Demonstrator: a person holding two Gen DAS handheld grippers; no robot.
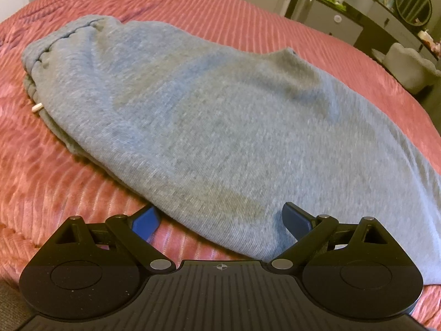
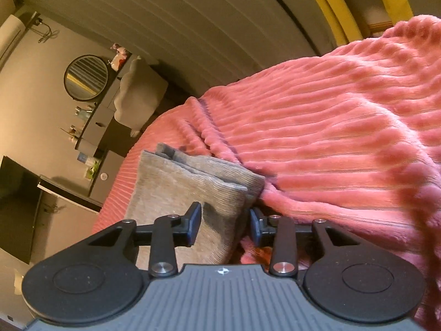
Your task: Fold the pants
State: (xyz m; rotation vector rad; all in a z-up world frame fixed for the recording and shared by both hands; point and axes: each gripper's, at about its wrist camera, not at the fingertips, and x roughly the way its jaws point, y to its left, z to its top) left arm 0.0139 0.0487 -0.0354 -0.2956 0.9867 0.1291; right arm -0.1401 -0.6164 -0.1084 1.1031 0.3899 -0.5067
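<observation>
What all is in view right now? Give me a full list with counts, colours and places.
pants: one pair, grey, folded lengthwise on the bed; cuff end between the right claw's fingers
drawstring tip: one, white, poking out at the waistband end
bedspread: one, pink, ribbed, covering the bed
round mirror: one, black frame, on the dresser
dresser: one, grey with black top, small bottles on it
chair: one, pale, fluffy, beside the dresser
left claw: black, blue pads, open astride the pants edge
right claw: black, blue pads, open around the cuff end
</observation>
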